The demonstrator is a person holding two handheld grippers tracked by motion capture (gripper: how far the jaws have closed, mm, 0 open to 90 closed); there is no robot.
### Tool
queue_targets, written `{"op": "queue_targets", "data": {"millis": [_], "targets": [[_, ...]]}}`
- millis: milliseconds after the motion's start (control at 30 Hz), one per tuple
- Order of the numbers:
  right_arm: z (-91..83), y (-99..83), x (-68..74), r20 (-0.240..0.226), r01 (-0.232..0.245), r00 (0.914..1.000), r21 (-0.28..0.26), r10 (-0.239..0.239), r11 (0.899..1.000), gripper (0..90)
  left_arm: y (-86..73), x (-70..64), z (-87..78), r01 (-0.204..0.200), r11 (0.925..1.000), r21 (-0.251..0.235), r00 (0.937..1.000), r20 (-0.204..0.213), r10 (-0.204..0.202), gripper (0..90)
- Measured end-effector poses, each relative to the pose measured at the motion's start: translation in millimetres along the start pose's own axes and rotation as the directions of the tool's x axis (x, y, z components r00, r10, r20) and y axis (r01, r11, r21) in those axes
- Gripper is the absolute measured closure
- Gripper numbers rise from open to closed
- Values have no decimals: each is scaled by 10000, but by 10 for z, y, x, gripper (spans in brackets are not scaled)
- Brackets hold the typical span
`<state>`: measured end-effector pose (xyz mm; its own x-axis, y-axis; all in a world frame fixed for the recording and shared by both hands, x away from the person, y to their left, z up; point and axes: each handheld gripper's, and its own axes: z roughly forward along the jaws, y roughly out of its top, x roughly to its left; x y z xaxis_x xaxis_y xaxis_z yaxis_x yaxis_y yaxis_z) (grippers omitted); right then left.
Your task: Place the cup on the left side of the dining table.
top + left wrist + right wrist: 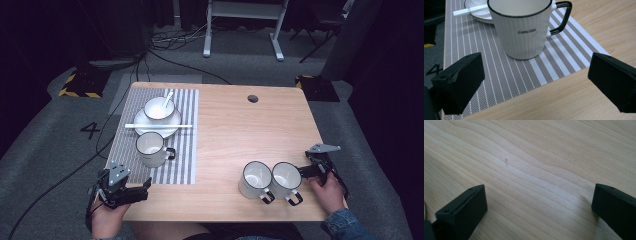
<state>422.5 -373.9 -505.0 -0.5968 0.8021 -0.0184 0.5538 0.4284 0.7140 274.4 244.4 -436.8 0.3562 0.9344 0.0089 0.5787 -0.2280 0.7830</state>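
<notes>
A white mug (pixel 151 148) with a black rim and handle stands on the striped placemat (pixel 185 150). In the left gripper view the same mug (pixel 524 32) reads "concise" and its handle points right. My left gripper (pixel 144 189) hovers at the table's front left corner, just short of the mat. It is open and empty (pixel 535 68). Two more white mugs (pixel 255 179) (pixel 286 180) stand side by side at the front right. My right gripper (pixel 303 172) sits just right of them, open over bare wood (pixel 539 197).
Behind the mat's mug, a white bowl (pixel 159 108) with a spoon (pixel 167 99) rests on a plate (pixel 172 125), and white chopsticks (pixel 158 126) lie across the plate. A round cable hole (pixel 253 98) marks the far side of the table (pixel 240 130).
</notes>
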Motion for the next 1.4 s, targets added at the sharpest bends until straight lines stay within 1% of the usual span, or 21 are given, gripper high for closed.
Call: {"op": "queue_targets", "data": {"millis": [67,200,300,333,400,500,667,767,800,833,900,933,967,1000,1100,1133,1167,1200,1267,1333,1400], "targets": [[0,0,1,-4,-12,10000,2,12,10000,2,-26,11,13,36,9998,211,10000,44,-37,10],[0,0,0,2,4,10000,-2,-4,10000,2,-97,41,63,-162,9968,785,9997,-146,174,10],[0,0,0,-1,-6,10000,2,6,10000,2,-183,80,109,-64,9930,1180,9999,-123,79,10],[0,0,0,-1,-6,10000,-4,6,10000,2,-212,90,125,28,9904,1381,9999,-110,-13,10],[0,0,0,1,-2,10000,-1,2,10000,2,-265,116,151,62,9862,1652,9998,-180,-33,10],[0,0,0,1,-2,10000,-1,2,10000,2,-324,158,179,20,9767,2147,9993,-381,63,10],[0,0,1,-3,-11,10000,1,11,10000,2,-403,223,244,292,9612,2743,9994,-279,-224,10],[0,0,0,2,1,10000,0,-1,10000,2,-451,257,291,314,9513,3067,9994,-225,-257,10],[0,0,0,2,-3,10000,0,3,10000,2,-465,264,304,334,9492,3128,9993,-248,-270,10],[0,0,0,1,2,10000,-1,-2,10000,2,-479,277,313,308,9491,3135,9993,-305,-224,10],[0,0,0,-3,-10,10000,0,10,10000,2,-492,307,314,451,9484,3138,9990,-215,-404,0],[0,0,0,1,2,10000,-2,-2,10000,2,-499,322,313,539,9487,3114,9985,-177,-509,0],[0,0,0,-6,-11,10000,1,11,10000,2,-510,333,317,581,9524,2992,9983,-159,-559,0],[0,0,0,2,3,10000,1,-3,10000,2,-519,344,313,520,9541,2948,9986,-81,-519,0],[0,0,0,1,-4,10000,0,4,10000,2,-594,362,325,332,9771,2100,9992,138,-369,0],[0,0,0,-3,-7,10000,1,7,10000,2,-631,362,329,382,9839,1745,9990,158,-416,0],[0,0,0,0,0,10000,-1,0,10000,2,-657,368,327,367,9880,1498,9992,99,-387,0],[0,0,0,2,-2,10000,-3,2,10000,2,-678,377,330,329,9907,1317,9993,110,-347,0],[0,0,1,-4,-11,10000,0,11,10000,2,-717,385,353,385,9959,813,9992,115,-395,0],[-1,0,1,-5,-19,10000,1,19,10000,2,-715,389,349,369,9956,856,9991,167,-385,0],[0,0,1,-2,-11,10000,2,11,10000,2,-717,383,357,413,9960,793,9991,70,-419,1]]}}
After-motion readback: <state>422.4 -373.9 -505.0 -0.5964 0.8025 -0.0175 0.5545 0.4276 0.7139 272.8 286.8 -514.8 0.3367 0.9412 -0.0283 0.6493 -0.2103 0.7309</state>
